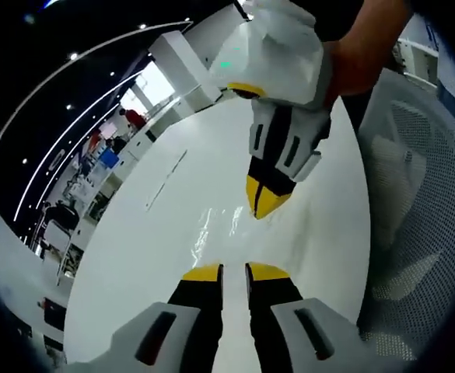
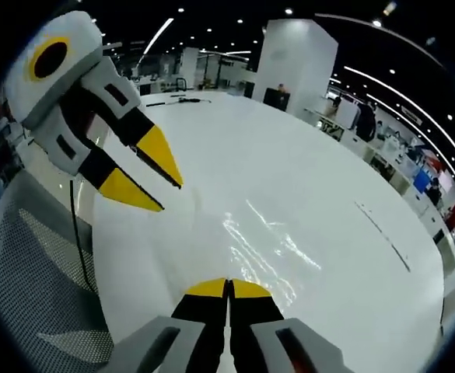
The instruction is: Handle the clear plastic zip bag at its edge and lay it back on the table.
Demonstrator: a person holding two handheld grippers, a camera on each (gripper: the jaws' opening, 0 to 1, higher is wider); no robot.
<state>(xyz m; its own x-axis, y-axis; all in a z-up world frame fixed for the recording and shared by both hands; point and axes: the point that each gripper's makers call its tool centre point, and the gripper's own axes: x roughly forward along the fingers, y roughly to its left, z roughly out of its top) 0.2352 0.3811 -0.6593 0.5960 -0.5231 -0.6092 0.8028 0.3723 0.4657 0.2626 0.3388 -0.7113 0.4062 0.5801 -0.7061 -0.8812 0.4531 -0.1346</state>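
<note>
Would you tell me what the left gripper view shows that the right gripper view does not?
Left gripper view: a person's arm behind the right gripper, whose jaws are shut. Right gripper view: a white pillar, a black cable, and the left gripper, jaws apart. Both: the bag on the table and a mesh chair.

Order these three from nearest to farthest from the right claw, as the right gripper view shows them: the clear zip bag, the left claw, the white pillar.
1. Clear zip bag: lying on the white table, just ahead of the right claw.
2. Left claw: up at the left, above the table's edge.
3. White pillar: far behind the table, at the top.
</note>
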